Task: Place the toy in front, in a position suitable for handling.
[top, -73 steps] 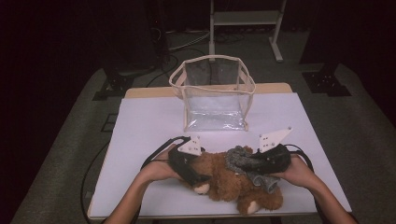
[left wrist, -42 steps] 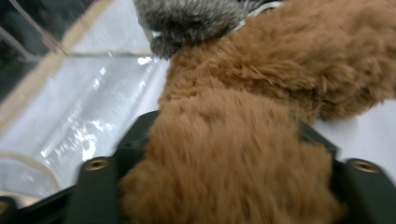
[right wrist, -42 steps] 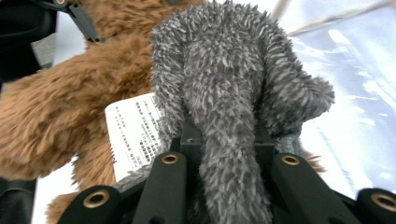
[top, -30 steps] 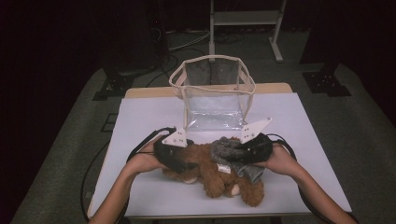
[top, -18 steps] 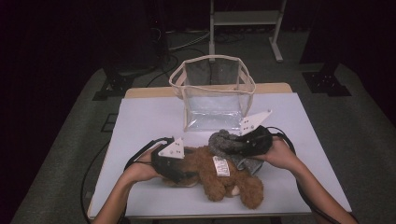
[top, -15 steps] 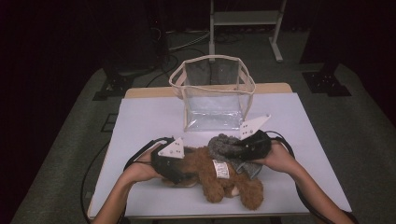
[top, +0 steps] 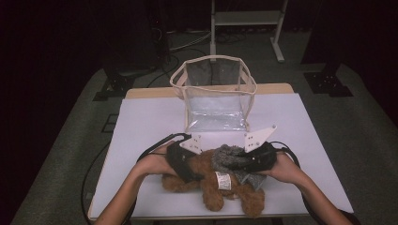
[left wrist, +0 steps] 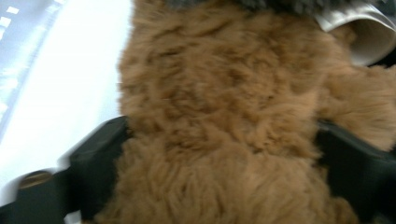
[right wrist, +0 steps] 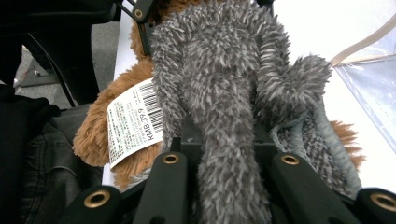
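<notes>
Jaws on my left gripper have just been opening, and in the left gripper view the brown plush bear sits between them with both black jaws standing off to either side of the fur, so I read that as letting go rather than a grip. Compared with a second ago, the whole bundle has slid a bit nearer the front edge of the table and away from the clear bag, and my left hand has drifted outward along the bear. My guess is the left side is repositioning for a better hold, so getting the bear clothed or bagged is stalled for a moment. Right gripper is pressed together on the grey fuzzy garment; its own view has a strip of that grey pile running straight down between the jaws. The bear itself lies on the table in front of the clear bag, shaggy and tan, with a white barcode tag sticking out at its side and the grey piece draped over its upper half, touching it.
</notes>
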A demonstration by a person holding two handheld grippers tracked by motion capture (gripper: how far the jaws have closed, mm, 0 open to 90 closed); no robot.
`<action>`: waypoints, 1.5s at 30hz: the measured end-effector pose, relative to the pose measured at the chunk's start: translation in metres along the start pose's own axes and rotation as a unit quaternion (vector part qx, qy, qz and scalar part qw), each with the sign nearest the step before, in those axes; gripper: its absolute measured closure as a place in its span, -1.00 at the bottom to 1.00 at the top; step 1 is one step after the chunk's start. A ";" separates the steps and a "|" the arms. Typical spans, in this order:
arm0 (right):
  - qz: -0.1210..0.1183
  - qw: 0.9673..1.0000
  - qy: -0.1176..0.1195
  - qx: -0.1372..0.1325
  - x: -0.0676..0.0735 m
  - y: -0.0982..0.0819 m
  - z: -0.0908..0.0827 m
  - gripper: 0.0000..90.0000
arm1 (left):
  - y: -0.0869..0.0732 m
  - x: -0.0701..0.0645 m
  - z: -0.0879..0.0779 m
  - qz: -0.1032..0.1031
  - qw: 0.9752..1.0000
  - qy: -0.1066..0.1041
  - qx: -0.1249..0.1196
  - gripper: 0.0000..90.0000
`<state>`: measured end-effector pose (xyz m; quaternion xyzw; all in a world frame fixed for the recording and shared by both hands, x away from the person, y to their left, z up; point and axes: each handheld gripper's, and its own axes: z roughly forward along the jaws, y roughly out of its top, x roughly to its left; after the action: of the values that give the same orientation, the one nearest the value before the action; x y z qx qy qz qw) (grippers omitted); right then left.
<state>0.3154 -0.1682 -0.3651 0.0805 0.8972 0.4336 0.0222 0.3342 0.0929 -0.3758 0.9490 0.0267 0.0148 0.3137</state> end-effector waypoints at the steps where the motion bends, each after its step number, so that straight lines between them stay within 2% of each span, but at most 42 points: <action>1: 0.000 1.000 0.002 -0.001 -0.001 0.000 0.000 0.64 | 0.002 -0.001 -0.001 0.010 1.000 0.002 0.005 -0.52; 3: 0.002 1.000 0.001 -0.003 -0.003 0.001 -0.001 0.63 | 0.004 -0.001 -0.005 0.027 1.000 0.016 -0.002 -0.16; 5: 0.006 1.000 -0.009 -0.008 -0.007 0.002 -0.005 0.62 | 0.005 -0.002 -0.009 0.033 0.999 0.040 -0.015 0.03; 9: 0.021 1.000 -0.016 -0.016 -0.020 0.003 -0.014 0.62 | 0.006 0.002 -0.013 0.027 0.995 0.076 -0.053 0.09; 11: 0.022 0.999 -0.023 -0.013 -0.026 0.007 -0.017 0.62 | 0.008 0.006 -0.014 0.031 0.993 0.093 -0.065 0.10; 14: 0.016 0.999 -0.035 -0.001 -0.032 0.015 -0.022 0.62 | 0.014 0.011 -0.015 0.045 0.991 0.111 -0.064 0.10; 16: 0.015 0.999 -0.042 0.004 -0.035 0.019 -0.025 0.62 | 0.017 0.014 -0.016 0.057 0.987 0.132 -0.072 0.10; 17: 0.013 0.999 -0.044 0.003 -0.038 0.020 -0.027 0.62 | 0.017 0.016 -0.017 0.059 0.986 0.138 -0.072 0.10; 19: 0.020 0.999 -0.045 -0.003 -0.042 0.021 -0.029 0.61 | 0.017 0.020 -0.014 0.050 0.984 0.153 -0.082 0.09; 20: 0.021 0.999 -0.047 -0.004 -0.043 0.021 -0.028 0.61 | 0.015 0.020 -0.012 0.046 0.984 0.151 -0.086 0.08; 23: 0.017 0.999 -0.046 0.005 -0.040 0.017 -0.022 0.62 | 0.006 0.017 -0.009 0.038 0.987 0.132 -0.089 -0.04; 25: 0.011 0.999 -0.039 0.002 -0.032 0.012 -0.016 0.62 | 0.001 0.012 -0.010 0.042 0.988 0.122 -0.085 -0.17; 26: 0.007 0.999 -0.038 -0.002 -0.027 0.010 -0.014 0.62 | -0.002 0.010 -0.011 0.033 0.989 0.111 -0.088 -0.24; 29: -0.008 1.000 -0.026 -0.005 -0.011 0.006 -0.009 0.63 | -0.007 0.008 -0.015 0.010 0.990 0.094 -0.107 -0.46; 31: -0.016 1.000 -0.023 -0.001 -0.002 0.009 -0.009 0.62 | -0.011 0.006 -0.011 0.003 0.992 0.081 -0.101 -0.45; 34: -0.034 0.999 -0.026 0.010 0.003 0.020 -0.016 0.63 | -0.013 -0.001 -0.007 0.013 0.991 0.085 -0.101 -0.35; 37: -0.036 0.998 -0.043 0.004 -0.005 0.032 -0.025 0.63 | -0.012 -0.006 -0.008 0.025 0.991 0.087 -0.094 -0.32; 39: -0.032 0.998 -0.047 -0.002 -0.012 0.038 -0.027 0.62 | -0.012 -0.008 -0.008 0.026 0.991 0.090 -0.092 -0.32; 42: -0.038 0.998 -0.045 0.023 -0.015 0.039 -0.015 0.62 | -0.014 -0.008 -0.010 0.026 0.991 0.093 -0.091 -0.33; 44: -0.037 0.998 -0.043 0.024 -0.013 0.032 -0.008 0.62 | -0.016 -0.008 -0.012 0.027 0.991 0.097 -0.093 -0.34; 45: -0.034 0.998 -0.045 0.017 -0.013 0.028 -0.009 0.62 | -0.016 -0.008 -0.013 0.024 0.990 0.098 -0.096 -0.35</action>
<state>0.3306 -0.1596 -0.3379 0.0693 0.9049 0.4131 0.0758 0.3251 0.1132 -0.3748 0.9088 0.0329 0.1178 0.3989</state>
